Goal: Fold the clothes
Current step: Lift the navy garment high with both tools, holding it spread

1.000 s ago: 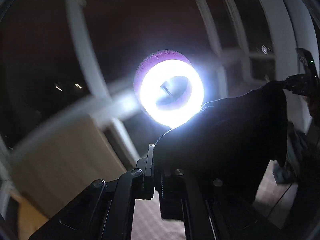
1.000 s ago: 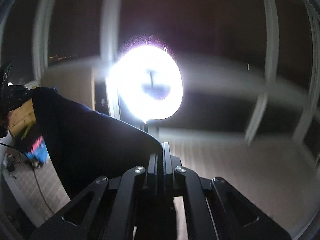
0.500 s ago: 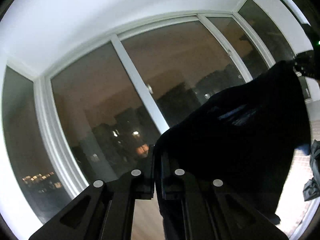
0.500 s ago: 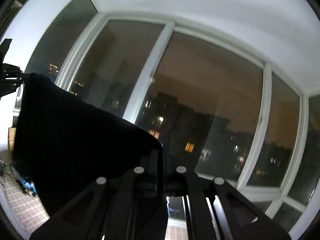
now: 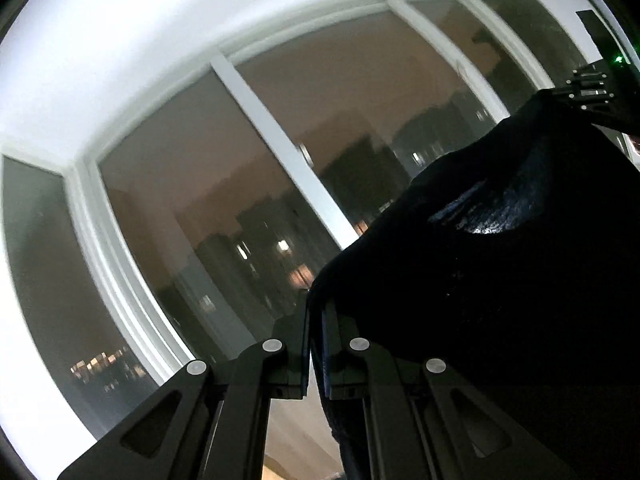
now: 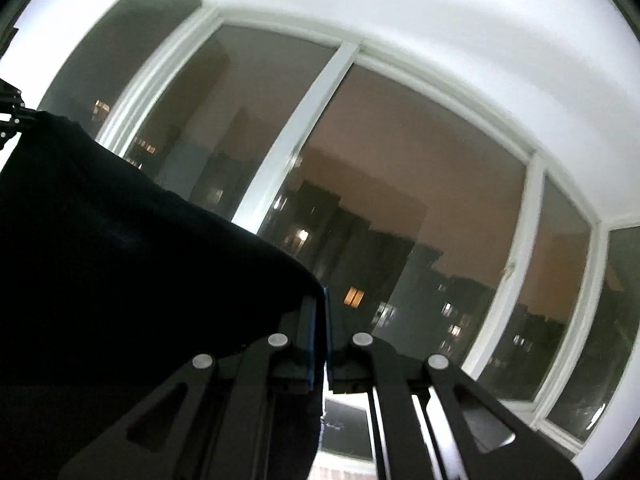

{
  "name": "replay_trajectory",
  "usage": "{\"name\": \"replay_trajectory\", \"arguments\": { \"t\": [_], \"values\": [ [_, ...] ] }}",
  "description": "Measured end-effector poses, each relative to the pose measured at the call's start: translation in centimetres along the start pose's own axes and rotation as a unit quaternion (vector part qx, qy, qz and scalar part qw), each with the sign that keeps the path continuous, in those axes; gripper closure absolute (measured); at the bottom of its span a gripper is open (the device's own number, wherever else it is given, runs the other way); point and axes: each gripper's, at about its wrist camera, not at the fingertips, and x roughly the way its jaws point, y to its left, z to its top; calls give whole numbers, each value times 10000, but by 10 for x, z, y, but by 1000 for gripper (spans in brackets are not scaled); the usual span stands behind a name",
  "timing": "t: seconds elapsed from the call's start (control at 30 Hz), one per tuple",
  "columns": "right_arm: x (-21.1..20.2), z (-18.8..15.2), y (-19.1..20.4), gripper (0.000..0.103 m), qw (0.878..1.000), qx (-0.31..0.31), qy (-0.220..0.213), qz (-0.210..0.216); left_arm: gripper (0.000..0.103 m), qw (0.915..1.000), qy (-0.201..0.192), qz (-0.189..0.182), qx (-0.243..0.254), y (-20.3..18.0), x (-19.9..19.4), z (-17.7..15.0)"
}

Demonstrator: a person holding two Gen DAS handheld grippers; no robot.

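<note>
A dark navy garment (image 5: 500, 264) hangs in the air, stretched between both grippers. My left gripper (image 5: 316, 308) is shut on one top corner of it, and the cloth drapes off to the right. In the left wrist view the right gripper (image 5: 588, 88) shows at the upper right, holding the far corner. My right gripper (image 6: 320, 304) is shut on the other top corner of the garment (image 6: 132, 264), which fills the lower left of that view. The left gripper (image 6: 10, 114) shows at the left edge there.
Both cameras point upward at a large bay window (image 6: 400, 184) with white frames (image 5: 276, 132) and a white ceiling (image 6: 400, 12). Lit buildings show outside in the dark. No table or floor is visible below the cloth.
A second ago both views faced a bright ring lamp; since then both grippers have swung to face the window, with the garment still pinched and spread between them.
</note>
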Motion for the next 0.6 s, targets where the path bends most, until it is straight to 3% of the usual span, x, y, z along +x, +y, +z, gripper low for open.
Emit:
{"name": "replay_trajectory", "arguments": {
  "t": [0.2,0.3,0.6],
  "values": [
    [83,-53,44,100,9960,64,800,392,99,9951,897,-413,-36,-27,107,-53],
    [113,-73,60,100,9918,150,1123,596,99,9929,1047,-557,-33,-34,128,-65],
    [28,-50,29,100,9919,407,1148,369,99,9937,557,-977,29,-13,64,-50]
  ]
}}
